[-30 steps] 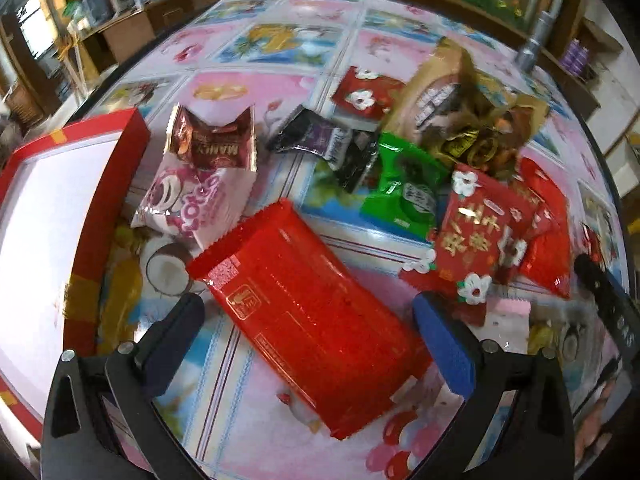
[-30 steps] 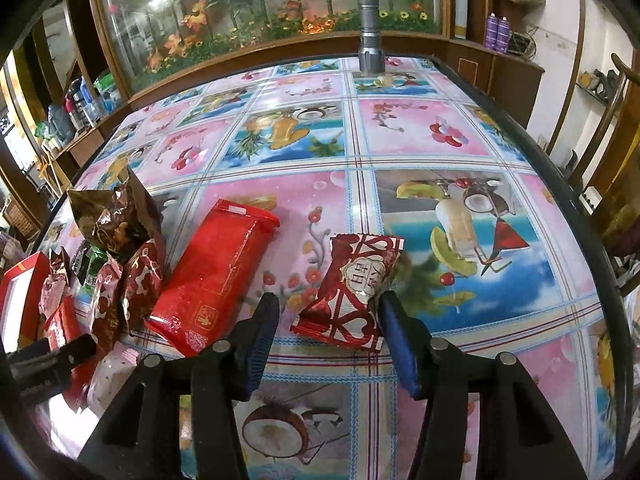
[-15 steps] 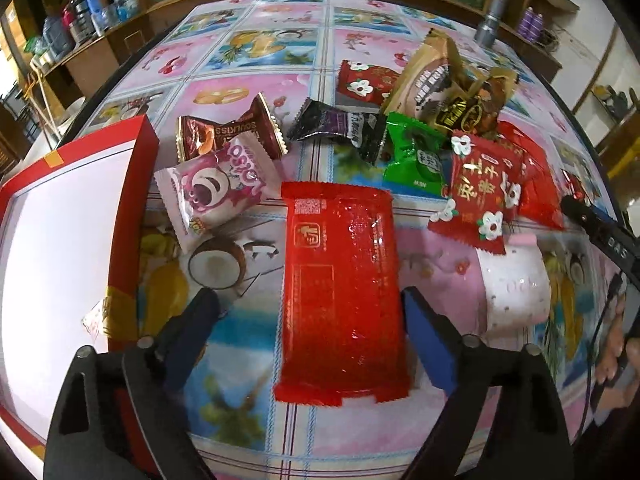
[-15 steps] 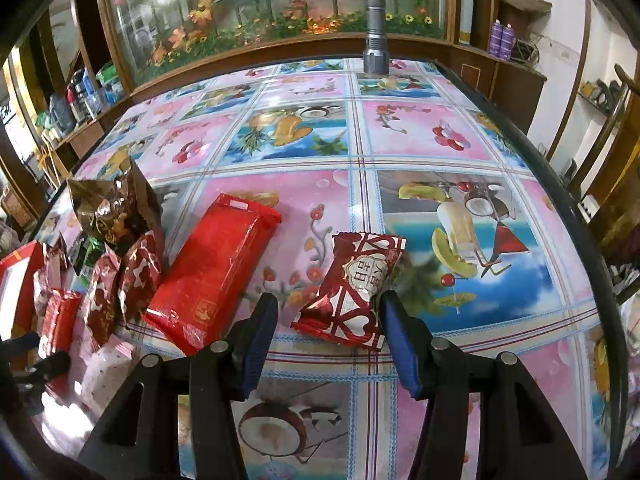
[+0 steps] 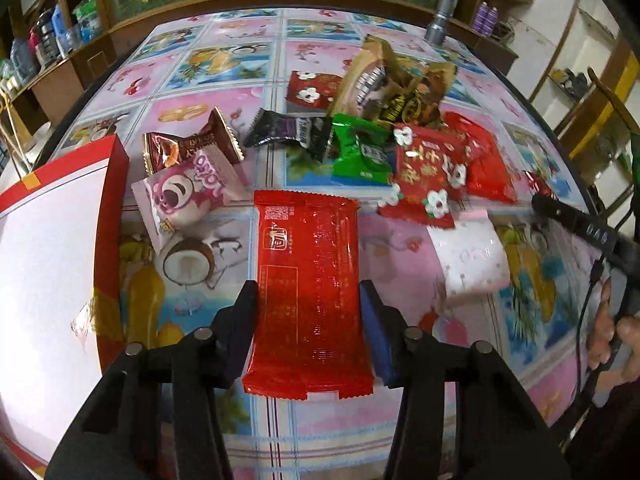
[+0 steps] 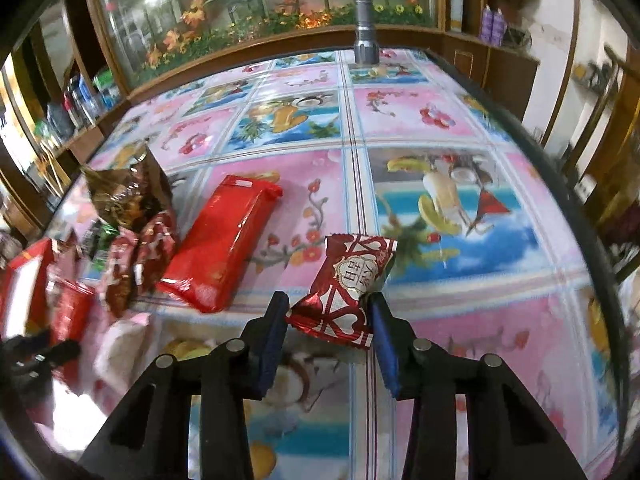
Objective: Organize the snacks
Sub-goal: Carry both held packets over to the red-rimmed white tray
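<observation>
A long red packet [image 5: 308, 288] lies lengthwise on the fruit-print tablecloth [image 5: 224, 52]. My left gripper [image 5: 308, 308] straddles its near half, jaws closing, both pads against its long edges. A small red-and-white candy packet [image 6: 348, 284] sits between the pads of my right gripper [image 6: 328, 312]. Those jaws are closing too and pinch its near end, so its far end tips up. A red box with a white inside [image 5: 112, 200] stands at the left. In the left wrist view the right gripper [image 5: 580, 228] shows at the right edge.
Beyond the red packet lies a pile of snacks: a pink bear packet [image 5: 188, 196], a black one [image 5: 288, 132], a green one [image 5: 360, 156], red flowered ones [image 5: 428, 176] and brown bags [image 5: 392, 88]. Another long red packet [image 6: 224, 240] lies left of the candy. A metal torch [image 6: 365, 28] stands at the far edge.
The left jaws have come in from wide open to the red packet's edges, and the view has rolled so the packet lies straight. The right jaws have narrowed onto the candy packet, which now crumples and tilts.
</observation>
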